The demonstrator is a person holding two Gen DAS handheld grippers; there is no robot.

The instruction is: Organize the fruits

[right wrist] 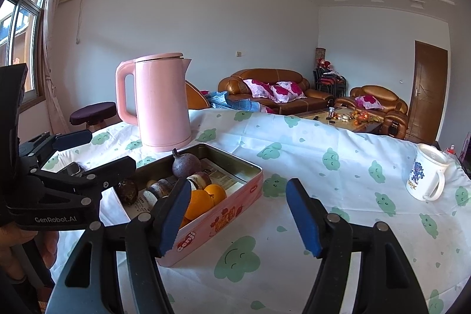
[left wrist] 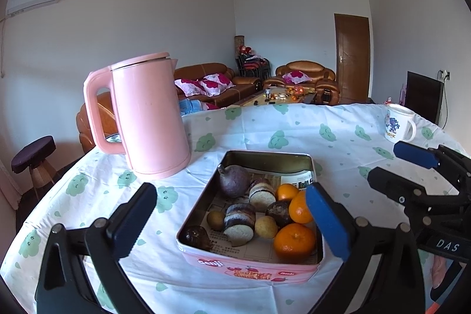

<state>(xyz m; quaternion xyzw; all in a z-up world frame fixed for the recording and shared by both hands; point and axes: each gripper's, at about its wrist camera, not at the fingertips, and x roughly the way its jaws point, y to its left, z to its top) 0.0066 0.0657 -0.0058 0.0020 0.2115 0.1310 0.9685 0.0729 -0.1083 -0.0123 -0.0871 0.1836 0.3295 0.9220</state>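
A pink metal tin [left wrist: 250, 270] sits on the table and holds mixed fruit and snacks: three oranges [left wrist: 294, 240], a purple passion fruit [left wrist: 234, 180], small round brown fruits [left wrist: 216, 219] and layered cake rolls [left wrist: 239, 221]. The tin also shows in the right wrist view [right wrist: 223, 217]. My left gripper [left wrist: 229, 221] is open and empty, its fingers straddling the tin from the near side. My right gripper [right wrist: 238, 218] is open and empty, just right of the tin. It appears in the left wrist view [left wrist: 394, 167] at the right.
A pink electric kettle [left wrist: 147, 114] stands behind the tin on the left. A white mug [right wrist: 426, 172] stands at the far right of the table. The green-patterned tablecloth [right wrist: 294, 155] covers the table. A small metal object [right wrist: 73, 168] lies left of the tin.
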